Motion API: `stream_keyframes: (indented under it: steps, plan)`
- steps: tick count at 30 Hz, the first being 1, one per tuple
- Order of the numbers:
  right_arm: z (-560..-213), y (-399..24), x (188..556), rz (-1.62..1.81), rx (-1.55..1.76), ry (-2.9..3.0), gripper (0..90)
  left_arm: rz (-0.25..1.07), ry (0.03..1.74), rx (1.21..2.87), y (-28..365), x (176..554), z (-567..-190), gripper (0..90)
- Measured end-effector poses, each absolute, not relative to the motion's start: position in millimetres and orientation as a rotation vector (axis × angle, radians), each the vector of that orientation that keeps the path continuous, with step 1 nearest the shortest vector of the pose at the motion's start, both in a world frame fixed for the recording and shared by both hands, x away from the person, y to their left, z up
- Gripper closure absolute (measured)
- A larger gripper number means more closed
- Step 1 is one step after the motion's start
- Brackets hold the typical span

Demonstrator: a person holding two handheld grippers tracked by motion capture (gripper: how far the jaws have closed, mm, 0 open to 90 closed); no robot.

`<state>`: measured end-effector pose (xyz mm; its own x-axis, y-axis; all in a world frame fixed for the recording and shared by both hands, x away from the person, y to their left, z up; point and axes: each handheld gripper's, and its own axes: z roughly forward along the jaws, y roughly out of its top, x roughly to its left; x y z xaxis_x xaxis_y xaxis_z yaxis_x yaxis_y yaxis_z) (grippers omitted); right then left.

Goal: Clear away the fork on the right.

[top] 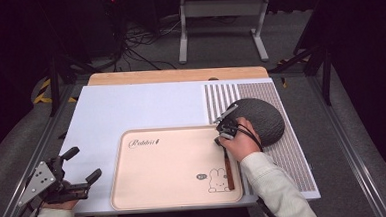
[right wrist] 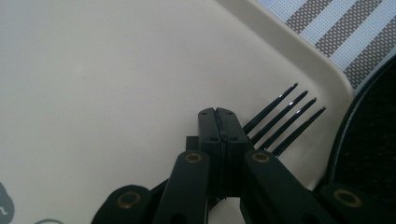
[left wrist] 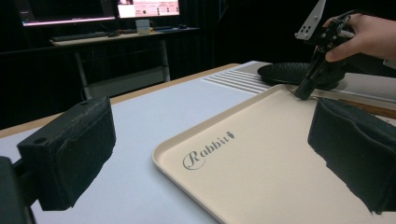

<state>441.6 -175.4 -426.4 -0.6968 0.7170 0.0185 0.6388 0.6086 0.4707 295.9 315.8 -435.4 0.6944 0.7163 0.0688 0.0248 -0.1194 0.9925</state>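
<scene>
Likely a lab, dim (blackout) surrounds, monitors (left wrist: pixel 102 10), floor cables (top: pixel 137 41)

Dark room; grey floor (top: pixel 217 42), tangled cables (top: pixel 140 41), lit monitors (left wrist: pixel 100 10) behind.

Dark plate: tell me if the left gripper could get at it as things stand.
Probably not easily. The left gripper sits open at the table's near left corner; the dark plate lies far right, beyond the tray, with the right gripper beside it.
</scene>
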Motion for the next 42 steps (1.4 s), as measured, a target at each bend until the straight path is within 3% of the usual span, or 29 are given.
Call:
stream_keyframes:
  steps: [6, 10, 13, 14, 15, 17, 18, 30, 42]
  plan:
    - [-419.0, -175.3, 437.5, 0.724, 1.099, 2.643, 89.2, 0.651, 0.62, 1.604, 315.2, 296.5, -435.7, 1.3]
    - [-410.1, -174.9, 434.7, 0.757, 1.068, 2.625, 81.7, 0.654, 0.622, 1.601, 315.4, 296.2, -435.6, 1.3]
    - [-403.6, -174.4, 431.5, 0.771, 1.03, 2.604, 65.9, 0.653, 0.621, 1.598, 315.1, 295.9, -435.8, 1.3]
    - [-403.6, -174.4, 431.5, 0.771, 1.03, 2.604, 65.9, 0.653, 0.621, 1.598, 315.1, 295.9, -435.8, 1.3]
    - [-399.7, -174.9, 428.8, 0.792, 1.014, 2.585, 57.5, 0.653, 0.621, 1.6, 315.5, 295.6, -435.7, 1.3]
    - [-398.5, -175.3, 428.2, 0.806, 1.004, 2.579, 54.8, 0.652, 0.624, 1.6, 315.8, 295.3, -435.7, 1.3]
    - [-394.9, -176.1, 425.9, 0.838, 0.99, 2.567, 47.2, 0.654, 0.624, 1.6, 316.3, 295.1, -435.8, 1.3]
    - [-381.6, -179.5, 417.5, 0.955, 0.895, 2.502, 18.9, 0.656, 0.626, 1.597, 315.8, 295.0, -435.5, 1.3]
    - [-369.5, -194.8, 407.0, 1.091, 0.816, 2.403, 11.2, 0.659, 0.633, 1.599, 318.4, 292.4, -436.5, 1.3]
